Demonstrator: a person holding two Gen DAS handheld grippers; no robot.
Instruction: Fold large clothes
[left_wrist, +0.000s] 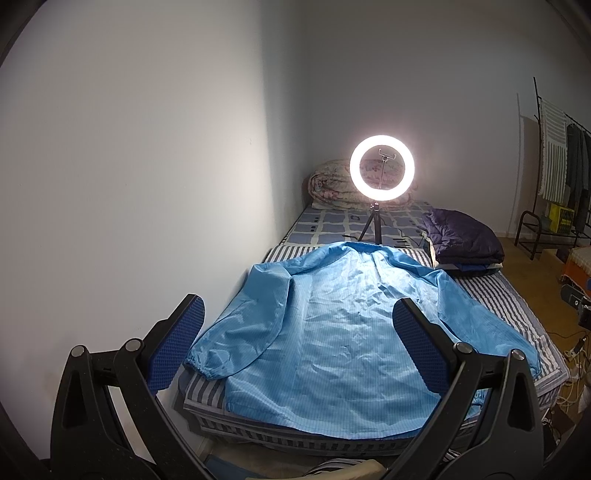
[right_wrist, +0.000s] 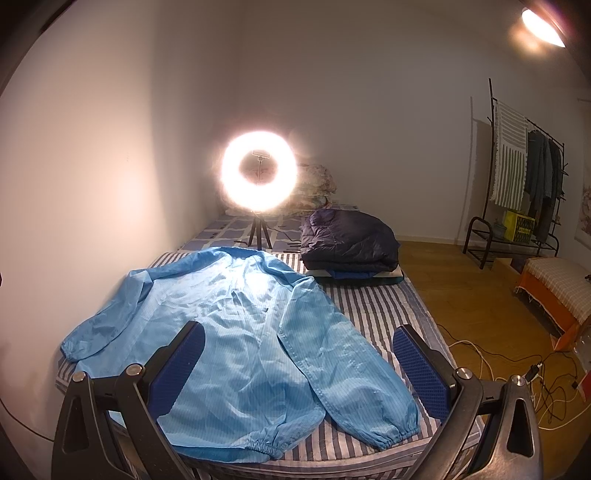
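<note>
A light blue long-sleeved jacket (left_wrist: 332, 332) lies spread flat, back up, on the striped bed (left_wrist: 509, 306), collar toward the far end and both sleeves angled down along its sides. It also shows in the right wrist view (right_wrist: 229, 332). My left gripper (left_wrist: 299, 314) is open and empty, held above the jacket's near hem. My right gripper (right_wrist: 299, 339) is open and empty, held above the jacket's right sleeve (right_wrist: 351, 369) near the bed's front edge.
A lit ring light on a tripod (left_wrist: 382, 168) stands on the bed beyond the collar. A folded dark quilted jacket on a pile (right_wrist: 351, 240) lies at the bed's far right. A rolled quilt (left_wrist: 332, 182) sits against the back wall. A clothes rack (right_wrist: 524, 177), a bench (right_wrist: 554, 288) and cables (right_wrist: 517, 369) are on the floor at right.
</note>
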